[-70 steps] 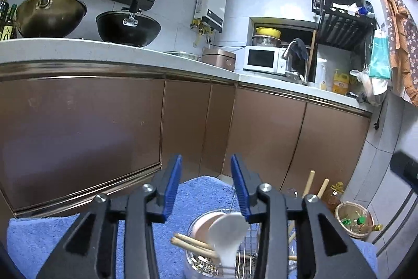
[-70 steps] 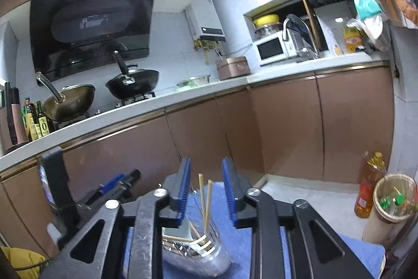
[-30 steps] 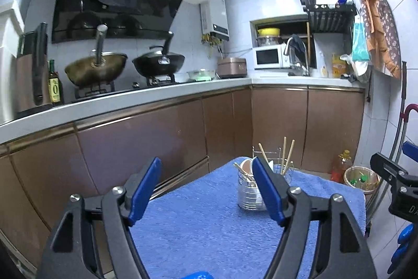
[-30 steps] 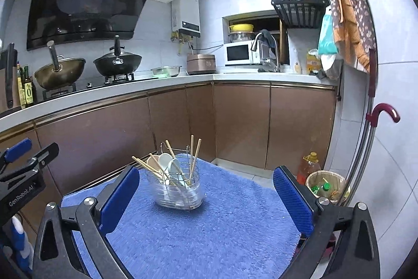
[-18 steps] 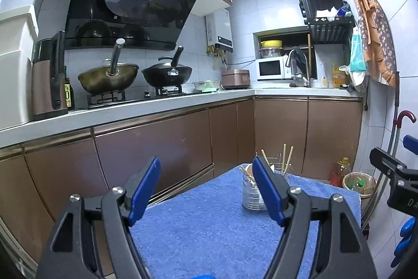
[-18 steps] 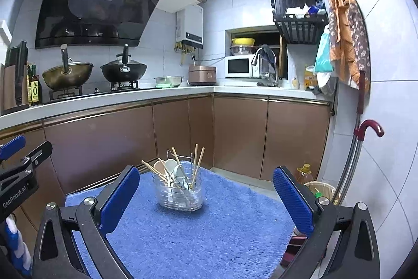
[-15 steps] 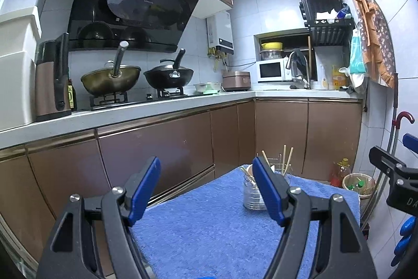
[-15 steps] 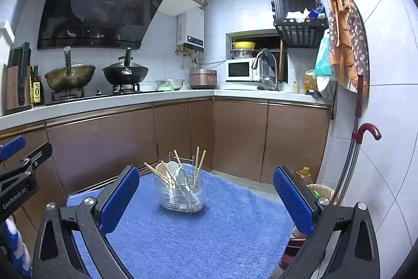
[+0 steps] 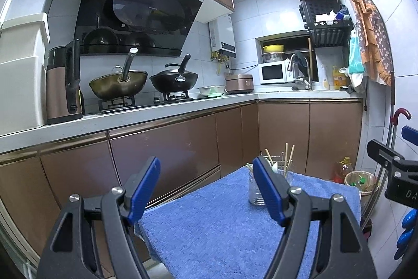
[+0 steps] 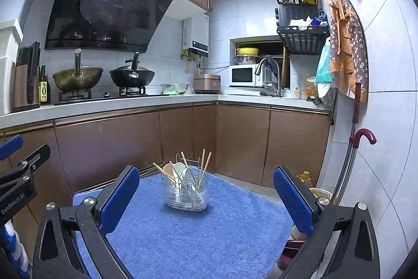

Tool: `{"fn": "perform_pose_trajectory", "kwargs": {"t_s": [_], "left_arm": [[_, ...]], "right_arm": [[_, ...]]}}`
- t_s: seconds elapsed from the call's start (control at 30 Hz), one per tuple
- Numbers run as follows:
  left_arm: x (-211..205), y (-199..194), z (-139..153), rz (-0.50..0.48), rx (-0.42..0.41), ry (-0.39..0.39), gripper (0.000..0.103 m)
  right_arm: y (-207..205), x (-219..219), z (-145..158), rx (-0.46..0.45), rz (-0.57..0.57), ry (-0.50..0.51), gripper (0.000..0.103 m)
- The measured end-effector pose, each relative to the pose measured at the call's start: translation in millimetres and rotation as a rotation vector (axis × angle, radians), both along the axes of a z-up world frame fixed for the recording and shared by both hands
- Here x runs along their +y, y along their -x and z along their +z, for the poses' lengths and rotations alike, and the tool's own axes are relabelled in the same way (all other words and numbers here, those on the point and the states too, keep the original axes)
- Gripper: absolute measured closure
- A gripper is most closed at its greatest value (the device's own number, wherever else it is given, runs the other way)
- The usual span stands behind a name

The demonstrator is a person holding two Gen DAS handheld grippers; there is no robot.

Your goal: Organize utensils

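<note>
Both tongs are spread wide with nothing between them. My left tongs [image 9: 206,186] hang above the near part of the blue towel [image 9: 224,234], blue pads parted and bare. My right tongs [image 10: 206,196] are opened wider, one pad at each side of my view, and they grip nothing either.

From the right wrist camera I see the clear utensil holder [image 10: 185,191] standing upright on the towel's far half, framed between my right pads but well apart from them. Inside it stand wooden chopsticks [image 10: 205,166] leaning at different angles, white spoons [image 10: 181,173] with their bowls up, and a thin wire frame rising behind them. From the left wrist camera the same holder [image 9: 254,191] sits partly behind my right-hand pad, with chopstick tips [image 9: 288,156] poking above it.

The towel covers a small counter in the middle of the kitchen. Behind it runs a row of brown cabinets [image 10: 240,143] under a pale worktop [image 10: 130,102]. On the stove sit a brass-coloured wok [image 10: 77,77] and a black wok [image 10: 132,77]; farther along are a steel bowl [image 10: 174,88], a rice cooker [image 10: 207,83] and a white microwave [image 10: 244,75]. At the left view's right edge I can see part of my other tool's black frame [image 9: 399,174].
</note>
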State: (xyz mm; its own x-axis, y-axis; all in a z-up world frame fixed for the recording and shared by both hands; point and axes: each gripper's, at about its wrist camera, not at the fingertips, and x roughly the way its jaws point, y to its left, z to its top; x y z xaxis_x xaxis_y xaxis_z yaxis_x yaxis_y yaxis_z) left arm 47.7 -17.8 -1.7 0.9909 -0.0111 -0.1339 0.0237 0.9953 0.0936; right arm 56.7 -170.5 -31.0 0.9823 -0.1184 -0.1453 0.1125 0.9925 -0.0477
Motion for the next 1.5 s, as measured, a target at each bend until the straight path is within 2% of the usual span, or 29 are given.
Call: {"fn": "perform_pose_trajectory", "kwargs": {"t_s": [0.3,1.5], "left_arm": [[-1.2,7.4,-3.4,-0.006,0.008,-0.023,0.031],[-4.2,17.9,-2.2,-0.027,0.014,-0.026,0.031]], "right_arm": [[5.1,3.1,-0.5,-0.001,-0.001,0.007,0.0],[20.1,-1.8,-0.9,-0.016,-0.012,0.004,0.0]]}}
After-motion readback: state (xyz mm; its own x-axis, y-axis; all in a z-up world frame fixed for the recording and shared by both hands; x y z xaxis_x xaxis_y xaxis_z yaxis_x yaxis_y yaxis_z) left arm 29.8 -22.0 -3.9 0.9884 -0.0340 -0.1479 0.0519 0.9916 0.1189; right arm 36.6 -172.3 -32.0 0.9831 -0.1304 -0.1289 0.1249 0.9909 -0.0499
